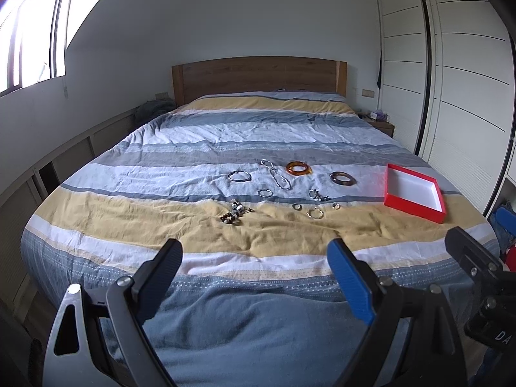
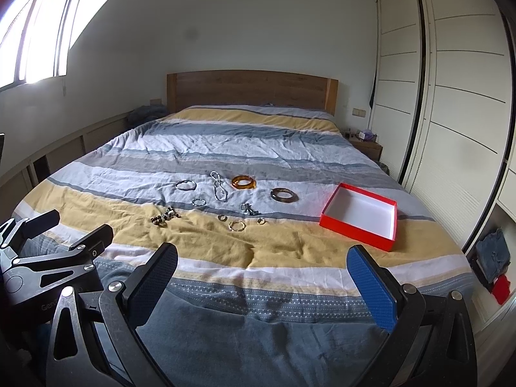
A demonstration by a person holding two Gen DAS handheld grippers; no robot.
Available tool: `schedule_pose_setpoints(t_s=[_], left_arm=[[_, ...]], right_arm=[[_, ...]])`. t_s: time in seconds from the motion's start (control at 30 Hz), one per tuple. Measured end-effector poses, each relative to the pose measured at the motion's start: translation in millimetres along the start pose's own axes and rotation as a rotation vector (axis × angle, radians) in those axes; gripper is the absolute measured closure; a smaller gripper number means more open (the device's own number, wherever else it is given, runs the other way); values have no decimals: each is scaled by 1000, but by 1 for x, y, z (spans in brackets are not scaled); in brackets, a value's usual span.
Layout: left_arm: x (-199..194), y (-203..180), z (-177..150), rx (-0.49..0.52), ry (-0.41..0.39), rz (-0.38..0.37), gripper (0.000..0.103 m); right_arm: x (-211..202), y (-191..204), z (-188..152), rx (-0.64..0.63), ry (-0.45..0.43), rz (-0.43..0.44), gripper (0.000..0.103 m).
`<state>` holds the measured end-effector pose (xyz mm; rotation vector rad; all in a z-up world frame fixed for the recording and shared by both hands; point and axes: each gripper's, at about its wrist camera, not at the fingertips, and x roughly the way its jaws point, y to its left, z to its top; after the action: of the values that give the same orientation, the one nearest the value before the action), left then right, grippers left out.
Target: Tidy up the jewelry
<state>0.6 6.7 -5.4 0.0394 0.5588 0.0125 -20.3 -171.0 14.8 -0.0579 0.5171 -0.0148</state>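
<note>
Jewelry lies spread on the striped bedspread: an amber bangle, a dark brown bangle, a silver chain, a thin silver bracelet, a beaded bracelet and several small rings. An open red box with a white inside sits to their right, empty. My left gripper and right gripper are both open and empty, held above the foot of the bed, well short of the jewelry.
A wooden headboard stands at the far end. White wardrobe doors line the right side, a low ledge and a window the left. A nightstand sits by the headboard. Clothes lie at the lower right.
</note>
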Motion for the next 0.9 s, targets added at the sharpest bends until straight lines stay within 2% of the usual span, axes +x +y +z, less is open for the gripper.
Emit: schedule_pose_setpoints(t_s=[0.3,0.47,0.7,0.9], left_arm=[[3,6,-4,-3,24,9,12],[12,9,-2,13,48,19,12],[24,17,3,-4,40,36,12],[49,29,2,-27,87,55,12]], right_arm=[[0,3,3,-10,1,3,0],[13,11,2,-31,21,18,0],[32,18,3,-50,24,46,0],[55,30,3,-88,43,71,0]])
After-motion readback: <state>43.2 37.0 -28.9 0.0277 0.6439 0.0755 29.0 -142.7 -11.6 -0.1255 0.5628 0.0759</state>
